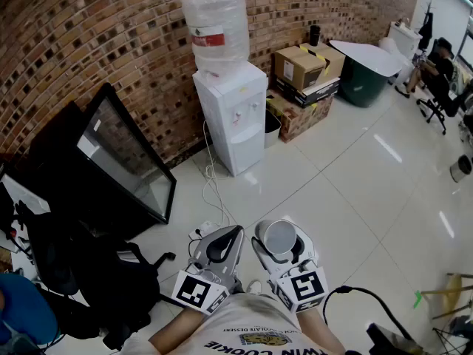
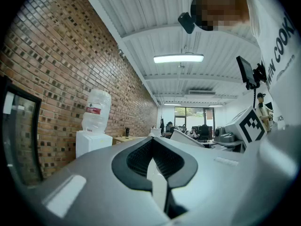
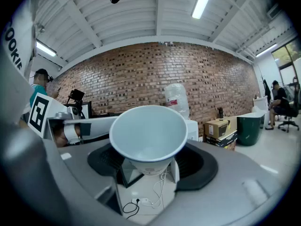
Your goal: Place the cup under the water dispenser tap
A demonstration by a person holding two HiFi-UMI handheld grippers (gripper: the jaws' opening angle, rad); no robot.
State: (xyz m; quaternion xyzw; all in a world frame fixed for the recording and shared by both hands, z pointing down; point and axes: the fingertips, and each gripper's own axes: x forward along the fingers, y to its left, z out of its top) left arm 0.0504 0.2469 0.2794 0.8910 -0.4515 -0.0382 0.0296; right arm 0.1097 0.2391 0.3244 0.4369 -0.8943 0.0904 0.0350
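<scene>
The right gripper point(image 1: 280, 235) clamps the white paper cup point(image 3: 148, 133) upright for carrying to the white bottle-topped water dispenser point(image 1: 235, 117) well ahead, while the left gripper point(image 1: 230, 237) is closed, empty.

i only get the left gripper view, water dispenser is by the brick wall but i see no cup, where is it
Observer: The white cup is in the right gripper, whose jaws are closed on its lower body.
Operator: anything in it
Observer: No. The right gripper view looks into its mouth and the inside is bare.
Operator: anything on the floor on the way there
Observer: A white power strip and its cable lie on the tiles between the person and the water dispenser.
</scene>
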